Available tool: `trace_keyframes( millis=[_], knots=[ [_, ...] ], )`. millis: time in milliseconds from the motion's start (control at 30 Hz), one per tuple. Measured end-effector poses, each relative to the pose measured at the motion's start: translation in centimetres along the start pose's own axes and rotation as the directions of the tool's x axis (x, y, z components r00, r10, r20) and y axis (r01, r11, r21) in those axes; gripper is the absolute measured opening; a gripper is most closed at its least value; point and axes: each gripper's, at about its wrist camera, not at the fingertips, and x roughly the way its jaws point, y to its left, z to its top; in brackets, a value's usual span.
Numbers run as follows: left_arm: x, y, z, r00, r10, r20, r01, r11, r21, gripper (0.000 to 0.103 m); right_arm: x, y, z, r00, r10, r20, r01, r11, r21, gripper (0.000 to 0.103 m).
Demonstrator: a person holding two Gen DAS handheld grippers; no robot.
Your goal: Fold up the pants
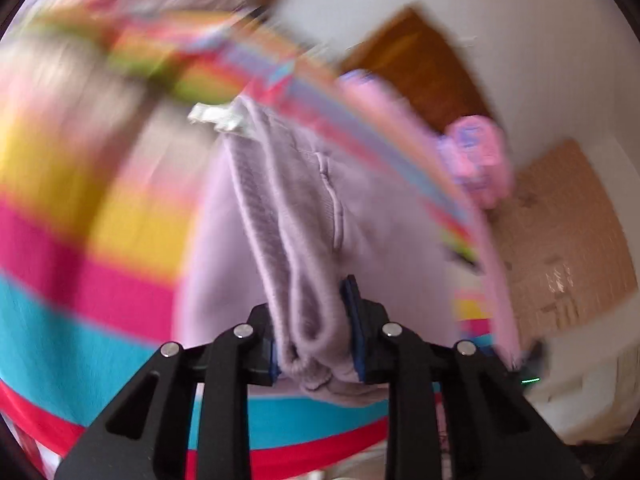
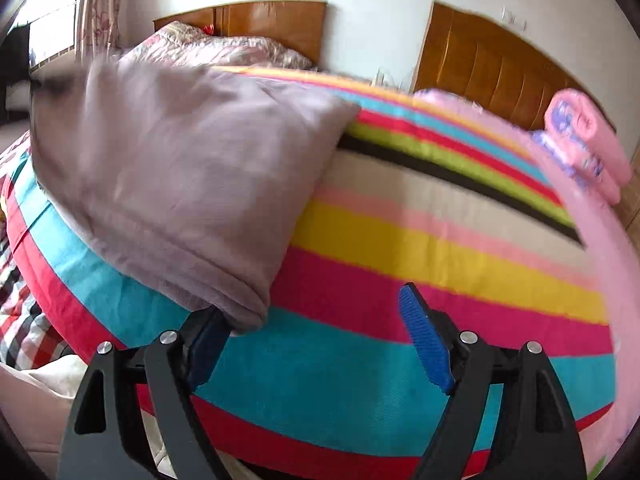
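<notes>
The pants are pale lilac sweatpants. In the left wrist view my left gripper (image 1: 314, 330) is shut on a bunched edge of the pants (image 1: 296, 208), which hang away from it, with a white label (image 1: 218, 118) at the far end. In the right wrist view the pants (image 2: 180, 184) lie on the striped bedcover (image 2: 400, 272), and their hem reaches my left finger pad (image 2: 208, 344). My right gripper (image 2: 316, 340) is open with its jaws wide apart, and nothing is held between them.
The bed has a rainbow-striped cover with a pink blanket edge (image 2: 600, 248) on the right. Rolled pink bedding (image 2: 584, 140) lies by a wooden headboard (image 2: 492, 64). A crumpled quilt (image 2: 224, 48) sits at the far end. A checked cloth (image 2: 24, 320) lies at the left.
</notes>
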Motion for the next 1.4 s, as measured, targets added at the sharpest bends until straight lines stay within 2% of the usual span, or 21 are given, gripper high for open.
trace_keyframes(
  millis=[67,100,400,567,633,667,700,733,767,833,900,967,1033,1067,1100,1167,1200,1233,1267,1367,1400],
  knots=[
    [-0.2,1.2,-0.7,0.994,-0.093,0.065,0.094,0.995,-0.024,0.029,0.2,-0.3,0.2,1.000,0.010,-0.012,-0.009,1.000,0.012,0.082],
    [-0.3,1.0,-0.5,0.992,-0.097,0.078,0.099,0.995,-0.026,0.029,0.4,-0.3,0.4,1.000,0.011,-0.016,-0.011,1.000,0.007,0.082],
    [-1.8,-2.0,-0.4,0.994,-0.002,0.112,-0.006,0.997,0.077,0.027,0.3,-0.2,0.6,0.999,0.006,-0.039,-0.006,1.000,-0.012,0.082],
    [-1.5,0.1,-0.3,0.997,0.022,0.076,-0.023,1.000,0.007,0.048,0.5,-0.6,1.1,0.994,0.079,-0.074,-0.082,0.996,-0.034,0.083],
    [-2.7,-1.0,0.2,0.983,0.148,0.110,-0.153,0.987,0.039,0.073,0.1,-0.8,1.3,0.987,0.125,-0.100,-0.132,0.989,-0.069,0.082],
    [-3.6,-1.5,0.4,0.959,0.241,0.147,-0.250,0.967,0.047,0.081,-0.7,-1.3,1.4,0.980,0.172,-0.096,-0.180,0.980,-0.081,0.082],
    [-4.8,-2.5,0.7,0.921,0.331,0.203,-0.348,0.936,0.054,0.086,-1.5,-1.7,1.6,0.973,0.218,-0.077,-0.224,0.971,-0.079,0.082],
    [-5.6,-3.5,1.1,0.899,0.364,0.245,-0.389,0.919,0.062,0.086,-2.4,-2.3,1.9,0.962,0.270,-0.046,-0.273,0.960,-0.066,0.082],
    [-6.2,-4.6,1.5,0.894,0.354,0.274,-0.388,0.918,0.078,0.087,-3.6,-3.2,2.6,0.942,0.336,0.002,-0.335,0.941,-0.042,0.082],
    [-6.4,-7.2,2.1,0.911,0.273,0.308,-0.327,0.935,0.140,0.093,-5.3,-4.6,4.3,0.906,0.409,0.107,-0.410,0.912,-0.010,0.082],
    [-4.5,-9.9,2.3,0.928,0.222,0.299,-0.294,0.929,0.225,0.095,-5.4,-4.8,5.8,0.883,0.441,0.160,-0.447,0.894,0.000,0.083],
    [-1.3,-11.7,2.3,0.935,0.239,0.263,-0.313,0.904,0.291,0.095,-4.5,-4.0,7.6,0.864,0.469,0.185,-0.477,0.879,0.001,0.081],
    [1.5,-12.0,1.5,0.939,0.265,0.218,-0.326,0.886,0.331,0.095,-3.3,-2.2,8.9,0.860,0.477,0.181,-0.481,0.876,-0.024,0.077],
    [2.9,-11.5,0.8,0.934,0.307,0.184,-0.353,0.873,0.337,0.095,-2.2,-0.8,9.1,0.865,0.477,0.157,-0.475,0.878,-0.048,0.077],
    [4.3,-10.5,0.2,0.913,0.374,0.164,-0.408,0.843,0.351,0.094,-1.3,0.0,8.9,0.866,0.486,0.119,-0.483,0.874,-0.058,0.073],
    [4.9,-9.8,-1.5,0.900,0.387,0.203,-0.437,0.796,0.419,0.095,1.1,1.9,7.2,0.854,0.520,-0.013,-0.519,0.851,-0.076,0.072],
    [4.8,-9.8,-1.9,0.899,0.388,0.204,-0.438,0.787,0.435,0.095,2.2,2.8,5.7,0.854,0.516,-0.069,-0.520,0.848,-0.100,0.073],
    [4.6,-9.5,-2.1,0.898,0.393,0.198,-0.440,0.784,0.438,0.095,2.0,3.1,4.8,0.864,0.501,-0.039,-0.502,0.854,-0.136,0.073],
    [4.5,-9.5,-2.0,0.899,0.397,0.186,-0.437,0.788,0.434,0.095,1.8,3.0,4.5,0.860,0.509,-0.021,-0.507,0.851,-0.140,0.073],
    [4.2,-9.7,-1.1,0.887,0.440,0.138,-0.456,0.790,0.409,0.095,1.6,1.3,5.9,0.817,0.573,-0.058,-0.576,0.816,-0.053,0.073],
    [3.6,-10.1,-0.6,0.895,0.426,0.129,-0.441,0.807,0.392,0.095,1.3,0.8,6.5,0.805,0.589,-0.066,-0.593,0.804,-0.055,0.073]
  ],
)
